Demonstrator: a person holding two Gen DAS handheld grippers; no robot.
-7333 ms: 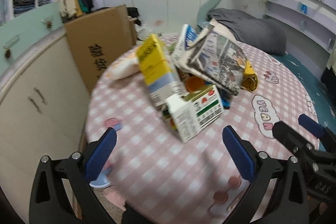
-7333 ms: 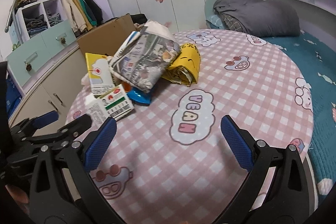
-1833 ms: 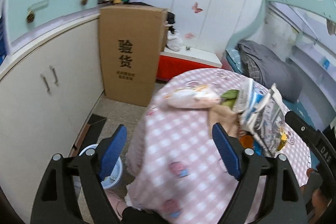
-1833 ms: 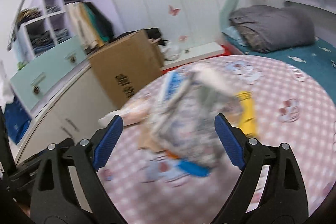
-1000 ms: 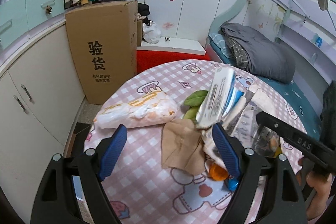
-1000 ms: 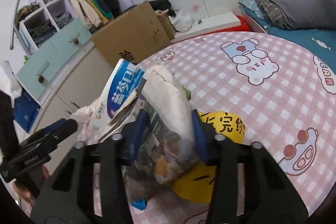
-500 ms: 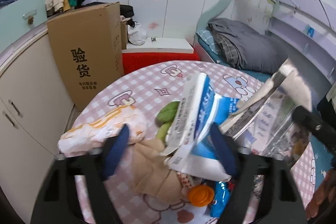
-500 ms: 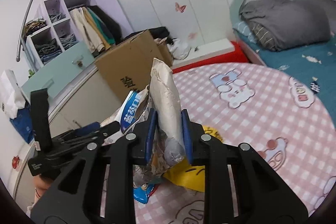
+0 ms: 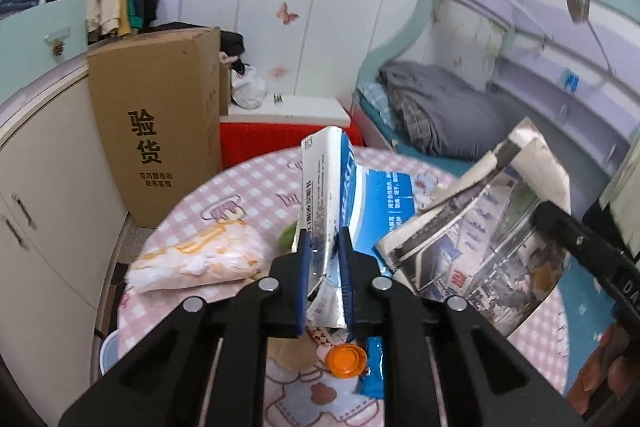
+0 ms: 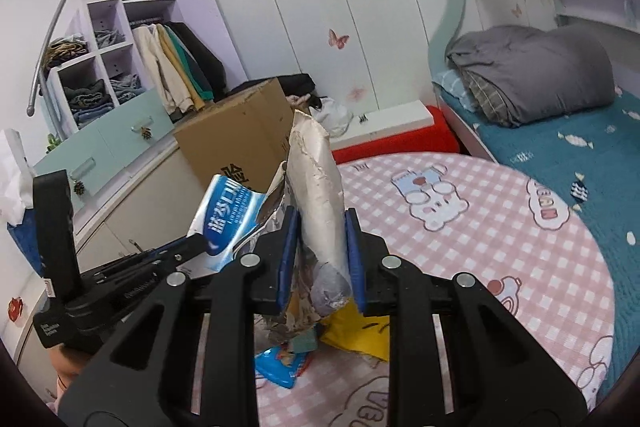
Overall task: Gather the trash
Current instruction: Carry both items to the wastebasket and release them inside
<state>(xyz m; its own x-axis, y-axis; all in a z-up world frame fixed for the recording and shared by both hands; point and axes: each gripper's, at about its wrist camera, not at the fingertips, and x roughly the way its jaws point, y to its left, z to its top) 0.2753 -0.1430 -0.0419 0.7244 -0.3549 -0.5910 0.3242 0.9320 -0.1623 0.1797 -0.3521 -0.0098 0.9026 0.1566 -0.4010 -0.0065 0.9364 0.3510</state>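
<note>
While the left gripper [image 9: 325, 277] has just been closing onto the blue-and-white packet [image 9: 344, 195], the right gripper [image 10: 321, 259] pinches the crumpled printed wrapper [image 10: 316, 195] above the surface [image 10: 500, 247]; both look light, crushable, best pinched along folded edges.

1. A child's bedroom in a home.
2. Built-in bed [image 10: 560, 131] with teal sheet and a folded grey duvet [image 10: 532, 75].
3. White wardrobe doors [image 10: 320, 7] bearing butterfly stickers [image 10: 338, 39].
4. Open shelving [image 10: 100, 67] with folded clothes; hanging garments [image 10: 176, 67] beside it.
5. Round table under a pink checked cartoon tablecloth [image 10: 500, 247].
6. Cardboard box [image 9: 160, 123] on the floor.
</note>
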